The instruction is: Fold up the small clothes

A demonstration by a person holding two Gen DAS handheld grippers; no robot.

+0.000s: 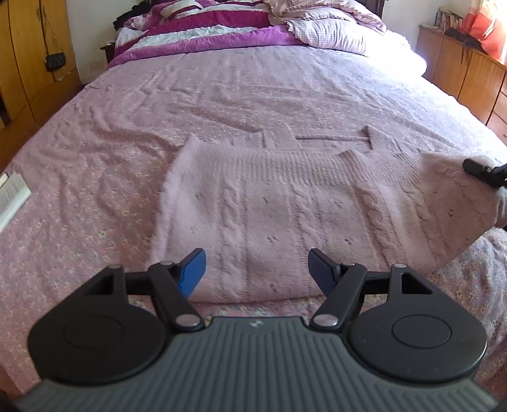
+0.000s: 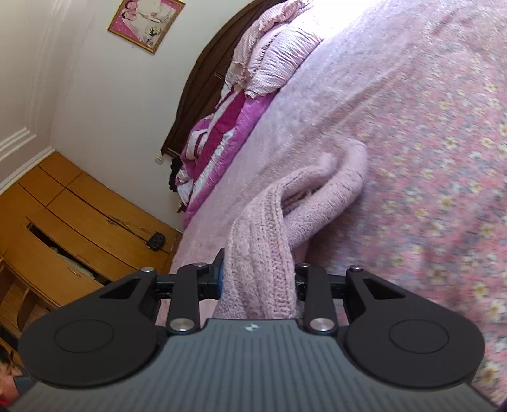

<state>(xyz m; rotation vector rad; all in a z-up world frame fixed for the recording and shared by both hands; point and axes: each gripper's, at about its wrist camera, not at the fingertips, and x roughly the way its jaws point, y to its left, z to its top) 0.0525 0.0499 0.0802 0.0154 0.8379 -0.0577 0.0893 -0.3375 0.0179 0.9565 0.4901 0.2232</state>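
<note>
The left gripper (image 1: 256, 269) hovers with its two blue-padded fingers (image 1: 191, 272) spread wide apart and holding nothing, just above the near hem of one pale pink cable-knit sweater (image 1: 269, 215). The sweater lies mostly flat on the pink flowered bedspread (image 1: 95, 177), its right edge lifted off the bed. There the right gripper (image 2: 258, 279), seen at the far right of the left view (image 1: 486, 172), is clamped on a bunched fold of the sweater (image 2: 263, 253), the knit filling the gap between its fingers and trailing down to the bedspread (image 2: 427, 142). Beyond, one purple-and-white striped quilt (image 1: 202, 28) and one frilled pink pillow (image 2: 269, 63) sit at the head of the bed. One small black purse (image 1: 55, 60) hangs on the wooden wardrobe (image 1: 28, 63).
</note>
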